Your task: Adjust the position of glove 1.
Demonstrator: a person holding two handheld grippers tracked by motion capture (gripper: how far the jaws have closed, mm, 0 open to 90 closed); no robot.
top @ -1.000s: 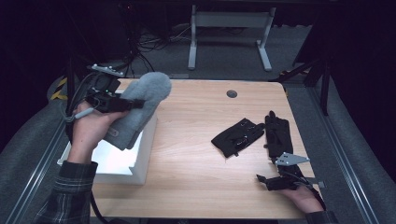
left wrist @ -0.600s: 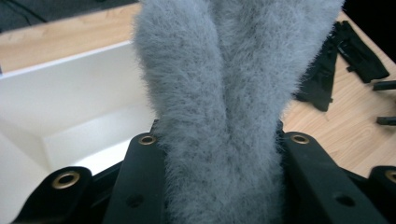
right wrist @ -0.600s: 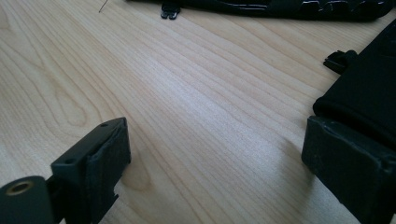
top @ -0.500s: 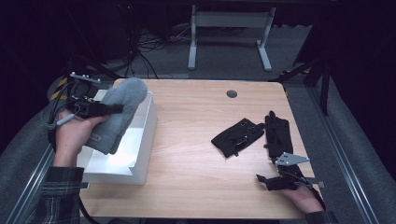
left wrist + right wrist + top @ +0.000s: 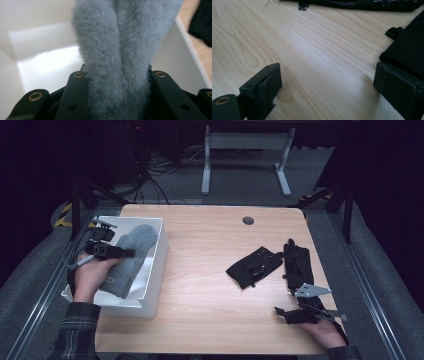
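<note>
Over the one white bin point(image 5: 152, 285) at the tabletop's point(image 5: 200, 270) left, one grey fuzzy mitten point(image 5: 127, 260) is clamped by the left claw point(image 5: 120, 253). Two black gloves point(image 5: 255, 266) lie near the right claw point(image 5: 282, 312), held wide and empty.

Fuzzy grey knit mitten point(image 5: 120, 62), soft and matt, pinched between the left gripper point(image 5: 117, 82) jaws of matt black plastic with brass-coloured rivets; smooth, slightly glossy white plastic bin point(image 5: 152, 270) around it; pale wood-grain table point(image 5: 317, 55), satin smooth, under the right gripper point(image 5: 327, 87); matt black fabric gloves point(image 5: 255, 266) beyond it.
</note>
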